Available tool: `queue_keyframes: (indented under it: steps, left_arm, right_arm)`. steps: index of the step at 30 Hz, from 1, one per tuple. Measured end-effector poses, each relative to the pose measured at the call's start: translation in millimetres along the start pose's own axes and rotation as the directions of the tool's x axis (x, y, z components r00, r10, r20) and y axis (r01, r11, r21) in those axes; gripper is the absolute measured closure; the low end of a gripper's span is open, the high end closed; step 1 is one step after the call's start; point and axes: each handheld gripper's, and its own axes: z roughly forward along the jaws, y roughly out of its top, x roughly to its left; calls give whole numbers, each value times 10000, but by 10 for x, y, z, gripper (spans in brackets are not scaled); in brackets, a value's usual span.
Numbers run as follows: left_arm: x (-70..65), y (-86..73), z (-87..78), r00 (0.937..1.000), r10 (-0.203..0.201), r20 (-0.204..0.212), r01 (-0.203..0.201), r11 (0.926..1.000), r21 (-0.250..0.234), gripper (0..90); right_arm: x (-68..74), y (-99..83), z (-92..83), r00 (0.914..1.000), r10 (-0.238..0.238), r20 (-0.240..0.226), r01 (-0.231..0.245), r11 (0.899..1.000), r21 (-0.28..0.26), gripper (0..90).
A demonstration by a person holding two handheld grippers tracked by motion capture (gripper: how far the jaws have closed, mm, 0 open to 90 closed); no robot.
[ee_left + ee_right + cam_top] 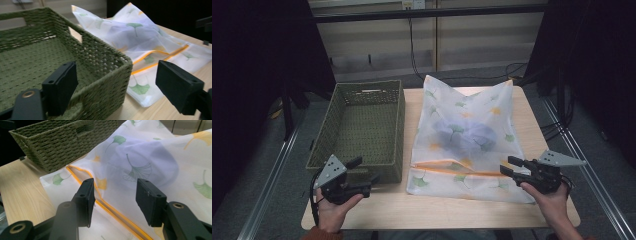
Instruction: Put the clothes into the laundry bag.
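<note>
Basket [367, 125]: green wicker, nothing inside.
Bag [467, 135]: sheer, bluish bundle inside.
Left claw [367, 176]: apart.
Right claw [508, 165]: apart.

You see a pale wooden table [377, 207] — grey floor [597, 165] around it, black cables [414, 60] trailing behind.

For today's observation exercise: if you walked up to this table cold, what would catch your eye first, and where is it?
First the sheer white bag printed with ginkgo leaves, spread over the right half of the wooden table, a bluish bundle dim inside it and an orange zip line near its front edge. Next the empty green woven basket at the table's left. Nearest the viewer, the left gripper by the basket's front corner and the right gripper at the bag's near right edge both stand open.
</note>
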Motion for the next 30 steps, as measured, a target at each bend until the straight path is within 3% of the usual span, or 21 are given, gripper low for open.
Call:
queue_keyframes:
  steps: [3,5,6,8,10,13,18,23,28,30]
  left_arm:
    - [17,-27,-57,9983,-301,-494,304,9995,67,187]
    - [46,-58,-89,9986,-439,-302,439,9990,-14,152]
    - [42,-75,-102,9973,-489,-553,490,9988,7,154]
    - [48,-117,-137,9975,-493,-497,494,9988,19,150]
    - [41,-151,-173,9973,-508,-528,510,9987,23,151]
    - [25,-202,-254,9989,-417,-225,410,9987,-303,161]
    - [16,-236,-326,9978,-358,-564,333,9985,-438,175]
    - [78,-299,-268,9958,-792,-453,781,9966,-259,188]
    - [39,-294,-238,9980,-482,-405,479,9988,-91,203]
    - [39,-292,-236,9981,-488,-383,485,9988,-103,205]
  right_arm:
    - [-13,-24,-71,9999,106,63,-104,9997,-199,475]
    - [-21,-34,-111,9998,207,77,-205,9993,-303,461]
    - [-24,-40,-130,9996,217,180,-210,9991,-360,454]
    - [-31,-54,-180,9993,314,202,-306,9988,-372,444]
    - [-39,-71,-215,9974,308,646,-291,9992,-268,406]
    - [-76,-110,-295,9953,504,830,-483,9985,-275,407]
    - [-86,-140,-424,9935,499,1027,-443,9974,-566,406]
    - [-141,-161,-422,9931,804,853,-741,9944,-752,360]
    - [-142,-164,-348,9954,581,761,-528,9962,-691,363]
    - [-161,-172,-327,9959,807,404,-782,9951,-610,349]
